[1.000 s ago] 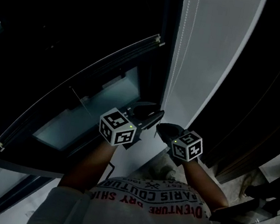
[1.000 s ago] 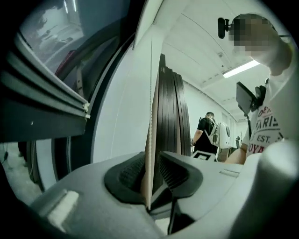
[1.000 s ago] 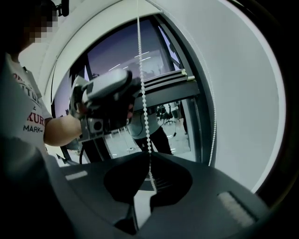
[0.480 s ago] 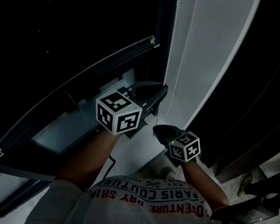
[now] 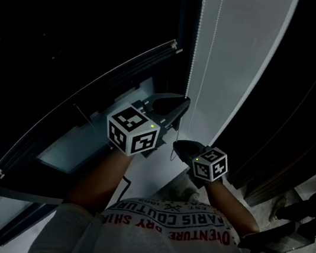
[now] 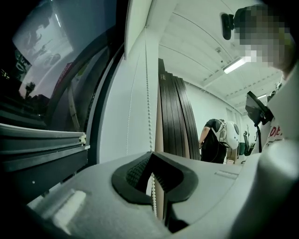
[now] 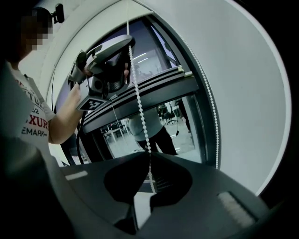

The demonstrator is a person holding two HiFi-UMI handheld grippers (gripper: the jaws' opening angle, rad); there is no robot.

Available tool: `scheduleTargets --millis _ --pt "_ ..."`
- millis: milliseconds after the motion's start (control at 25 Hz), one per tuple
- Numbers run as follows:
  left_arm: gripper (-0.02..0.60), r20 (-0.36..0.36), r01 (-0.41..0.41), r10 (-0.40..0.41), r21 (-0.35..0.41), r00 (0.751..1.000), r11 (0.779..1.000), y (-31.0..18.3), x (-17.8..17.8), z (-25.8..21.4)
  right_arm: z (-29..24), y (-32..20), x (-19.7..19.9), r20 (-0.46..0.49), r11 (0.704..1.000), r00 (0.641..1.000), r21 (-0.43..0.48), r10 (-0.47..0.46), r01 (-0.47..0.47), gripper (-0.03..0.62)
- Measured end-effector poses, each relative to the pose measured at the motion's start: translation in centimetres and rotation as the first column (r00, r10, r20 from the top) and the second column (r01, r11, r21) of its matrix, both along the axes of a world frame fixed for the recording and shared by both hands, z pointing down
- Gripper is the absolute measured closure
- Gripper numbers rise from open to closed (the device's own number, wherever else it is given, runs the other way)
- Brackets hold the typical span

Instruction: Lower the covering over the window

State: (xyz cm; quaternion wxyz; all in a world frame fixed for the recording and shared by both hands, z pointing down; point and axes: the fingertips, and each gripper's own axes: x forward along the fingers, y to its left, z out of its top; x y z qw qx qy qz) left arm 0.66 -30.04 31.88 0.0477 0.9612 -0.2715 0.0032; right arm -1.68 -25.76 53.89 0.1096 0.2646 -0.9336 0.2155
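Standing at a dark window, a person is working the white bead chain (image 6: pixel 148 88) of a window blind (image 7: pixel 156 86) with two hand-held claws. The left claw (image 6: pixel 152 158), whose jaws have just been closing, is clenching the chain between its ribbed pads and sitting higher on the strand. The right claw (image 7: pixel 148 158) is clamping the same strand just below it (the beads are running straight from one claw down into the other). The chain's second strand (image 7: pixel 211 112) is hanging free along the white window reveal (image 5: pixel 240 64). The blind's metal lower edge is lying across the pane near the left claw's level, with lighter glass showing beneath it. In the background, another person (image 6: pixel 214 140) is standing, back turned, beside dark slatted panels (image 6: pixel 175 112)
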Motion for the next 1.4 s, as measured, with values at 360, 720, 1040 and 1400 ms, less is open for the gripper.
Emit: scheduleTargets --millis 360,720,1040,1400 --pt "0.575 0.066 -0.005 0.007 -0.034 0.998 0.999 0.2 0.0 3.6 3.2 0.7 -0.1 -0.063 0.998 0.998 -0.060 -0.008 0.004 0.579" --pt "0.575 0.106 -0.003 0.015 -0.109 0.994 0.994 0.4 0.6 10.2 10.2 2.6 1.0 -0.145 0.988 0.989 -0.156 -0.018 -0.005 0.579" --pt "0.575 0.111 -0.021 0.036 -0.130 0.993 0.991 0.4 1.4 12.8 12.3 2.5 2.1 -0.229 0.984 0.973 -0.179 -0.017 -0.025 0.579" --pt "0.575 0.074 -0.009 0.020 -0.146 0.997 0.989 -0.4 0.8 14.1 8.9 0.7 4.0 -0.136 0.987 0.991 -0.159 0.012 -0.033 0.473"
